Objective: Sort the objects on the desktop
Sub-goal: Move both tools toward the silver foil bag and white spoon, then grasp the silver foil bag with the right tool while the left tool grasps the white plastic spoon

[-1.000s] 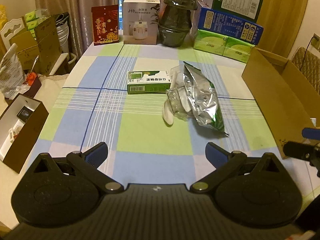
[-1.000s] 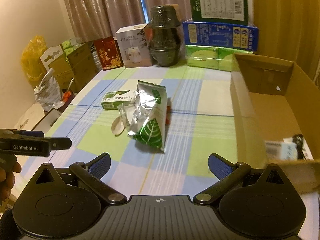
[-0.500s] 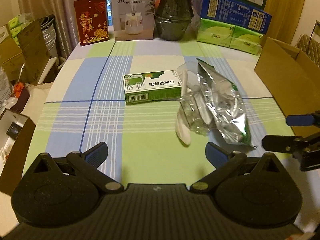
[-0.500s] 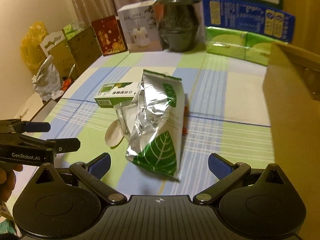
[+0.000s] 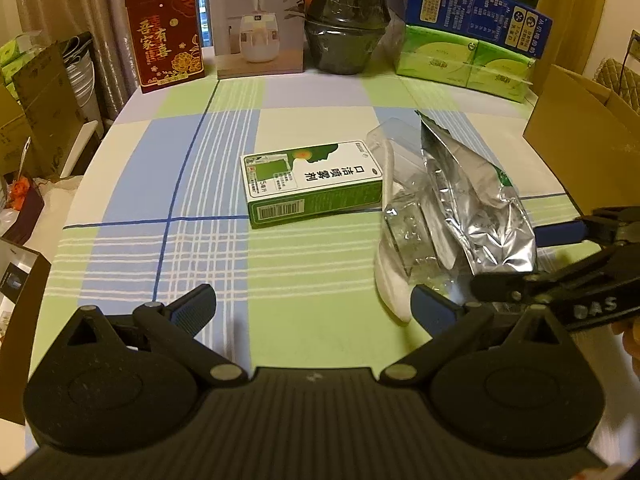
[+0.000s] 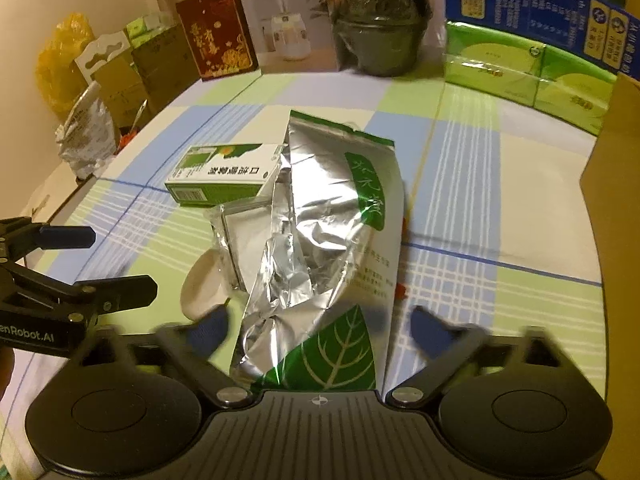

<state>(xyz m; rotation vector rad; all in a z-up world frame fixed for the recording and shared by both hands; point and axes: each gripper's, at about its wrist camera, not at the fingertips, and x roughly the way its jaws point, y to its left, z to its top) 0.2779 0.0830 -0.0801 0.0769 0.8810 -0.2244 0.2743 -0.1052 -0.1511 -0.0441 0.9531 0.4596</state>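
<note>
Two labels | humidifier box point(image 5: 258, 16): "J10 HUMIDIFIER" | left tongs point(image 6: 116, 264): "GenRobot.AI"

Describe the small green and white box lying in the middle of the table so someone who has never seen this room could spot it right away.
Start at the checked tablecloth, with tall packages standing along its far edge. Near the middle, left of the crumpled silver foil bag, the green and white box lies flat. It alone is a small rigid carton, with a barcode on its near side.

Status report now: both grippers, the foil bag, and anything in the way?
Right gripper closing, foil bag between its fingers, not yet pinched. Left gripper open, empty. Clear plastic pack and white spoon lie against the bag; green box beside them.
</note>
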